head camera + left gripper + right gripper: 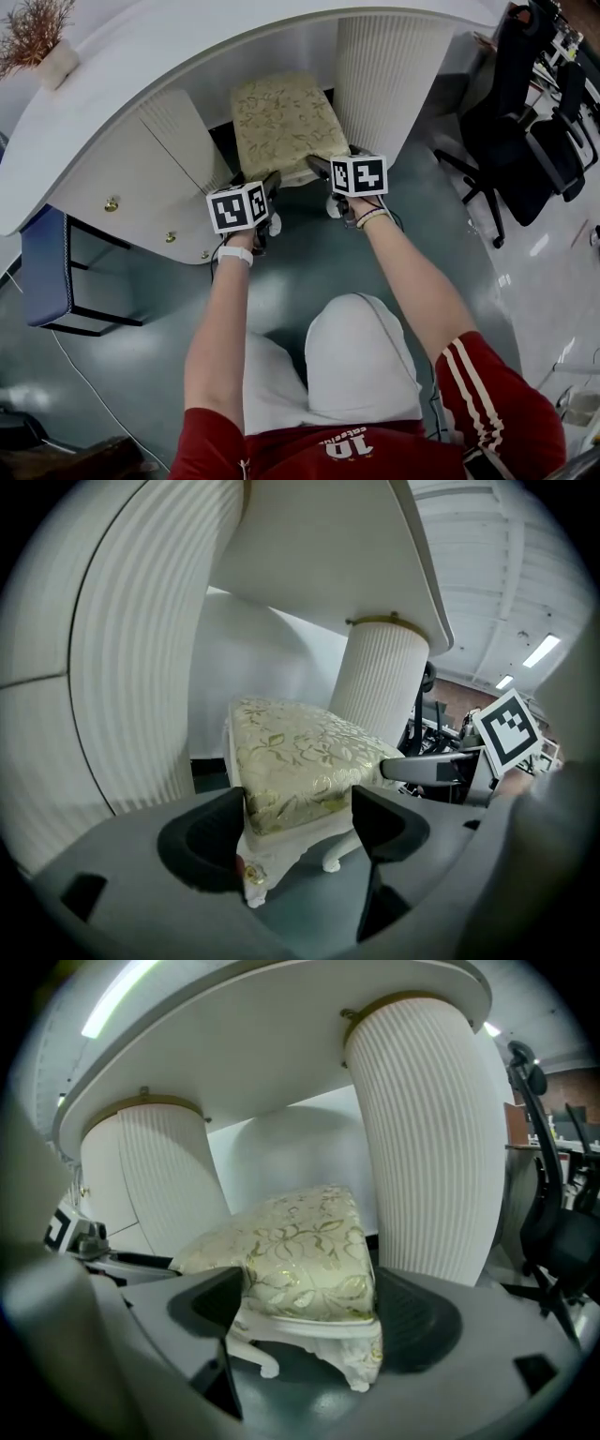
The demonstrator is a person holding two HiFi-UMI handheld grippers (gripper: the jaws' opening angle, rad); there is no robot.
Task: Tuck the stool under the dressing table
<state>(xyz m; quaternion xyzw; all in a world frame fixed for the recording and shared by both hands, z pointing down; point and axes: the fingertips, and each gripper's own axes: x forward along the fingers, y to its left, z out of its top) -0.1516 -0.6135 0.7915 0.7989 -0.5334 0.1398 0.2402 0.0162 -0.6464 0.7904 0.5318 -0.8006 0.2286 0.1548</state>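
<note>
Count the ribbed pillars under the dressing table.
2: the left pillar and the right pillar, either side of the stool. Others may be hidden behind.

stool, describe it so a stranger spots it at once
Find the curved white dressing table; the stool sits in the gap between its two fluted pedestals. Unlike the blue seat and black office chairs nearby, it has a cream cushion with gold leaves on carved white legs.

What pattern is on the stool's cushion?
The cushion is cream with gold leafy vines; clearest in the right gripper view.
</note>
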